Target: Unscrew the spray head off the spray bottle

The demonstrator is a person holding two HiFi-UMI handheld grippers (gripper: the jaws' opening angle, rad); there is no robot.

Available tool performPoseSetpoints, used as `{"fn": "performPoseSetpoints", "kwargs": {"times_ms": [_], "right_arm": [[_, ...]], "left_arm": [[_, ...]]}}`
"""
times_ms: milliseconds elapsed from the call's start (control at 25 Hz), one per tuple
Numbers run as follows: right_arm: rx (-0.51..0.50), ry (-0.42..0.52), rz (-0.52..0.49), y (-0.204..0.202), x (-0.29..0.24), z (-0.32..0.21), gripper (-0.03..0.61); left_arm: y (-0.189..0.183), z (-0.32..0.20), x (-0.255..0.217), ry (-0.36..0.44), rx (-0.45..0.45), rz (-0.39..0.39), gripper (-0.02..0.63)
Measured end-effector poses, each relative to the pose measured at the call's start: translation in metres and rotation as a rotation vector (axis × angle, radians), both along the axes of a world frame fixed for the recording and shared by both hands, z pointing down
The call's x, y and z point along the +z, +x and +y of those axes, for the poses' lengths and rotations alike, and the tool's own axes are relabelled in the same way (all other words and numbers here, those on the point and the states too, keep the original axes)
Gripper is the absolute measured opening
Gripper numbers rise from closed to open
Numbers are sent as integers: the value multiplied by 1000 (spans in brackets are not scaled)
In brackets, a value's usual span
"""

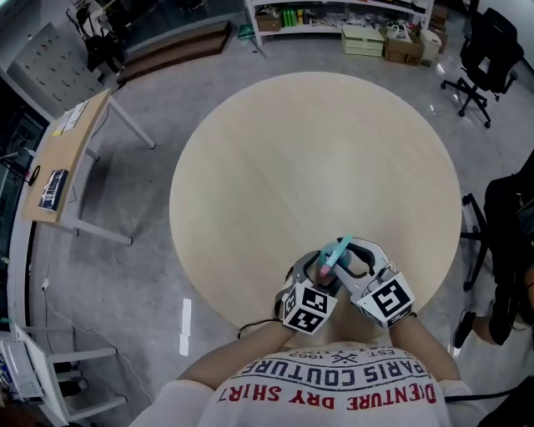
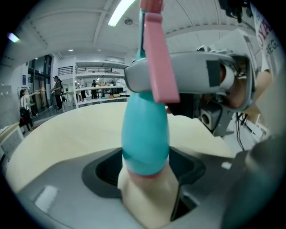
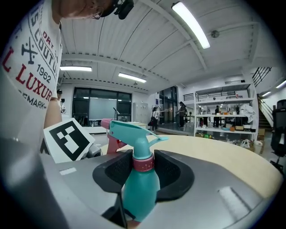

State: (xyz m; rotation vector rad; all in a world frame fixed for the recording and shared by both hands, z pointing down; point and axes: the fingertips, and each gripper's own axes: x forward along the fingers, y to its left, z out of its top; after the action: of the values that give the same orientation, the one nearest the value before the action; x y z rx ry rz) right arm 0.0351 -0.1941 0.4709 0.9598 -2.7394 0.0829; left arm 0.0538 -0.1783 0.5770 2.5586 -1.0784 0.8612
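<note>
The spray bottle (image 1: pixel 335 254) has a teal body, a cream base, a pink collar and a teal spray head with a pink trigger. Both grippers hold it in the air over the near edge of the round table (image 1: pixel 317 158). In the left gripper view, my left gripper (image 2: pixel 147 190) is shut on the bottle's cream lower part (image 2: pixel 147 199), with the teal body (image 2: pixel 146 134) rising from it. In the right gripper view, my right gripper (image 3: pixel 143 169) has its black pads against the pink collar (image 3: pixel 143 164), below the spray head (image 3: pixel 134 132). The right gripper (image 2: pixel 178 76) crosses the neck by the trigger (image 2: pixel 158 62).
A wooden desk (image 1: pixel 71 158) stands left of the table, and a white stool (image 1: pixel 50 375) at the lower left. Shelves (image 1: pixel 350 21) and a black office chair (image 1: pixel 484 50) are at the back. Another person in dark clothes (image 1: pixel 513 250) sits at the right edge.
</note>
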Motion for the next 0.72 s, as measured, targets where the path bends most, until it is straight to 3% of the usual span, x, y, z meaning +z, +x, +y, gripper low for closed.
{"fn": "performPoseSetpoints", "kwargs": {"times_ms": [120,320,440,560,720], "right_arm": [[-110,-13,5,-4,-1,5,146],[-409,-41,45,-13,0,18,143],[-522,-91,49,-15,1,22,143],[-571,-113,36,-15,2,21,143],[-531,-161,-91,-15,-15,16,143]], "left_arm": [[0,4,0,5,131,29,322],[-7,12,1,7,525,33,322],[-10,13,2,8,687,16,321],[-11,12,1,2,738,20,322],[-12,12,1,4,717,33,321]]}}
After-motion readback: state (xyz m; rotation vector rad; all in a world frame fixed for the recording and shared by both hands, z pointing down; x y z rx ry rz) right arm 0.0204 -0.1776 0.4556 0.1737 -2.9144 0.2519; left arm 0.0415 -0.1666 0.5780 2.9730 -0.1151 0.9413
